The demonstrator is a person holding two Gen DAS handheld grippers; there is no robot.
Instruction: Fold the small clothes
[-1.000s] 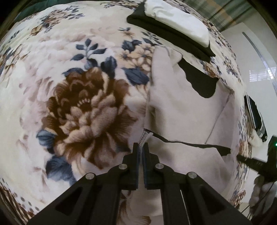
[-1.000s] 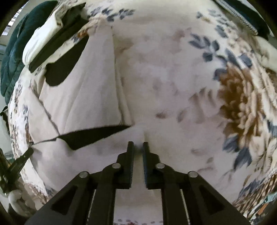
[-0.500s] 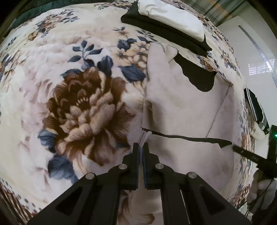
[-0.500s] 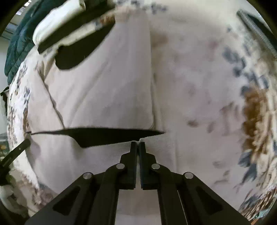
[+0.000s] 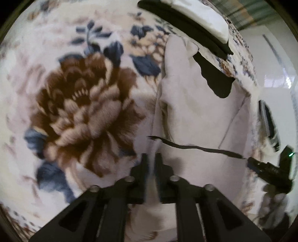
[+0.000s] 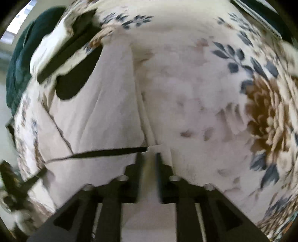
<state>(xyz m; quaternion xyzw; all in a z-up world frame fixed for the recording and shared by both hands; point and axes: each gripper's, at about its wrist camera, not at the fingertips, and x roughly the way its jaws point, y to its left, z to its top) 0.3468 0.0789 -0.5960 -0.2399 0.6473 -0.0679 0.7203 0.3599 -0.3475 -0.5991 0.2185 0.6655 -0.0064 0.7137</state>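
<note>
Garment [image 5: 195, 111], beige w/ black trim, lies flat on floral blanket [image 5: 83, 104]; I've got left gripper [image 5: 152, 158] and right gripper [image 6: 149, 158] each pinching a hem corner, prob. to lift evenly for the fold.

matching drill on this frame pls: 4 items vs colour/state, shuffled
Items:
1. beige garment
2. big flower on the blanket
3. folded cloth atop the stack
4. left gripper

Colour or state:
A. white
B. brown
C. jaws pinching a fabric edge
D. spread flat, with a black neckline

Pairs: 1-D, 2-B, 3-A, 4-C
</note>
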